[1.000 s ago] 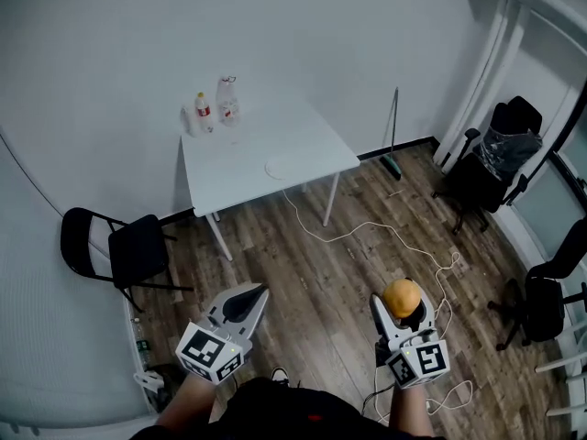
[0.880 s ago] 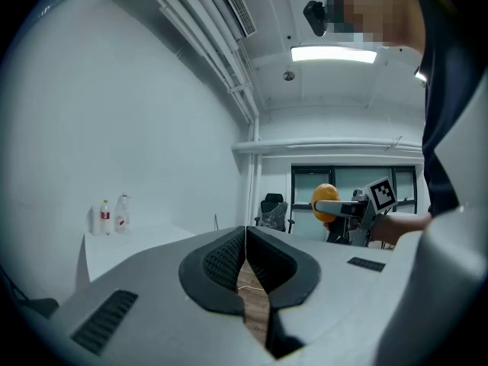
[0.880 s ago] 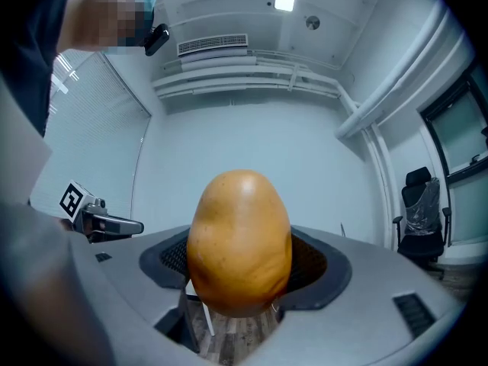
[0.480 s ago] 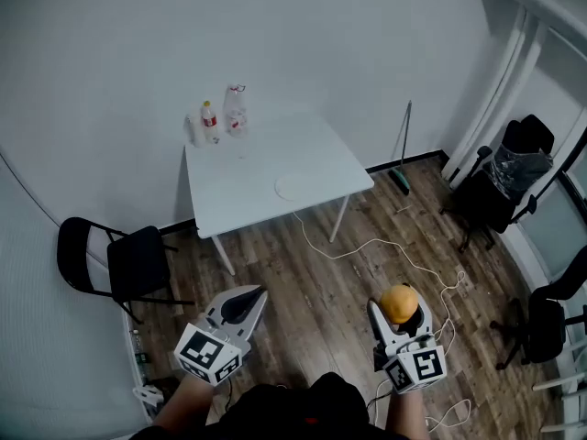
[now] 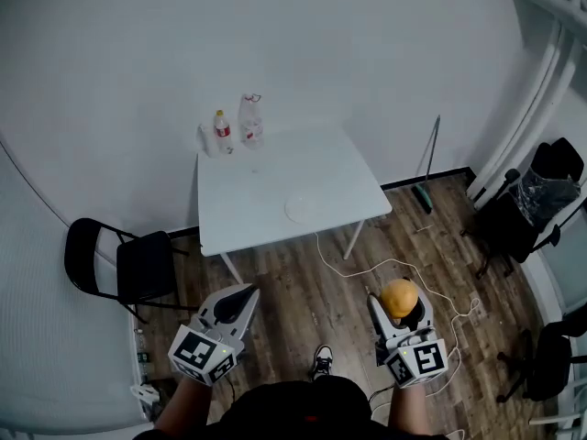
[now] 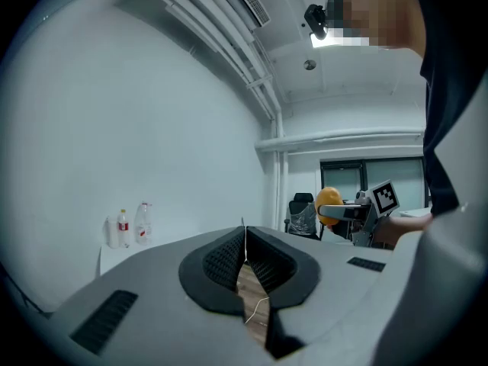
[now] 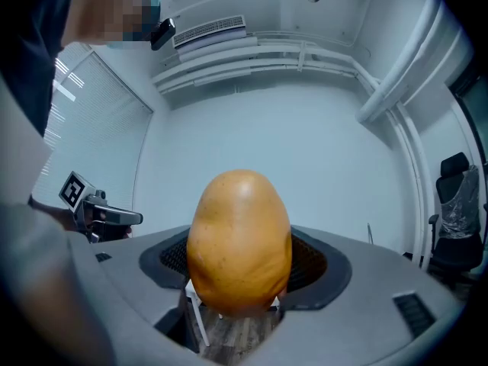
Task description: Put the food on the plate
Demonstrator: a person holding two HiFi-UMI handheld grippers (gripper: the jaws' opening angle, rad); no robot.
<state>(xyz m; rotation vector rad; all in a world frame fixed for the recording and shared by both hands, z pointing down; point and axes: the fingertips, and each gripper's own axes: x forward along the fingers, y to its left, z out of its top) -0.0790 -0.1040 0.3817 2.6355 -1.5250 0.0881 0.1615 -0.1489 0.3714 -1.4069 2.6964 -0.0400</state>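
Left claw (image 5: 246, 293) is shut, nothing in it. On the table (image 5: 240, 211) up ahead, two bottles (image 5: 235, 126) are parked at the back corner (contents can't be told), and the plate (image 5: 305, 209) is seen empty. The potato (image 5: 401, 297) is clamped in the wide-spread right claw (image 5: 400, 317), well apart from the plate. It's probably firm, smooth and roll-prone, so best gripped across the middle.

A white square table (image 5: 266, 195) stands against a white wall (image 5: 138, 62) on a wood-plank floor (image 5: 303, 291), with a red-labelled bottle (image 5: 221, 132) and a taller clear bottle (image 5: 250, 120) side by side at its far left corner. A black folding chair (image 5: 119, 266) sits left of the table, a white cable (image 5: 390, 262) trails over the floor, and a long-handled broom (image 5: 430, 154) leans on the wall to the right, near a black office chair (image 5: 514, 223).
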